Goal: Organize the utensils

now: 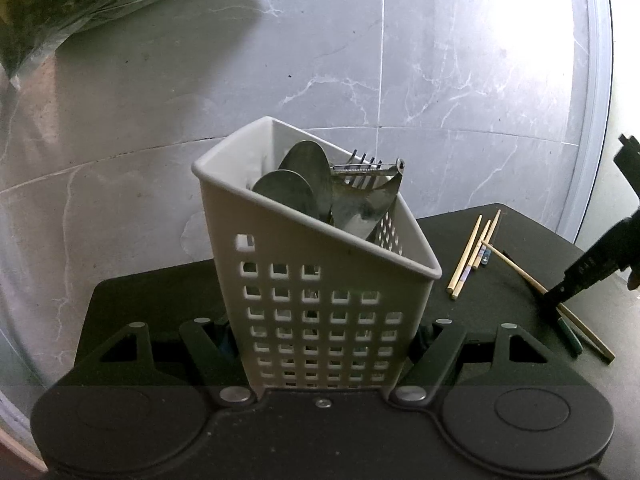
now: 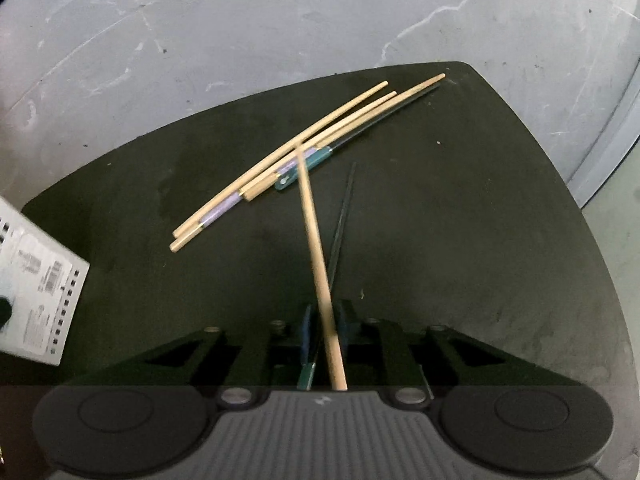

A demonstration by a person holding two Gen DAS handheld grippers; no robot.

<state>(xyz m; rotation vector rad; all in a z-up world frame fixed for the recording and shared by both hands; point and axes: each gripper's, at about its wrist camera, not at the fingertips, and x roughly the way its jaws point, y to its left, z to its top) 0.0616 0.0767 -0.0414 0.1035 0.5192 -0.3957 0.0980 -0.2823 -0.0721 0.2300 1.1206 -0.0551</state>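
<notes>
A white perforated utensil basket [image 1: 320, 304] stands on a black table [image 1: 480, 300] and holds spoons [image 1: 298, 184] and forks [image 1: 362, 168]. My left gripper [image 1: 320, 340] is shut on the basket's sides. My right gripper [image 2: 324, 320] is shut on two chopsticks, a wooden one [image 2: 316, 240] and a dark one with a teal end [image 2: 340, 224]; it also shows at the right of the left wrist view [image 1: 560, 300]. Several more chopsticks [image 2: 288, 160] lie loose on the table beyond it, and in the left wrist view [image 1: 474, 252] to the basket's right.
The basket's labelled side [image 2: 36, 276] is at the left edge of the right wrist view. The black table [image 2: 480, 240] ends in rounded corners over a grey marble floor [image 1: 440, 60]. A dark bag [image 1: 60, 8] lies at the far left.
</notes>
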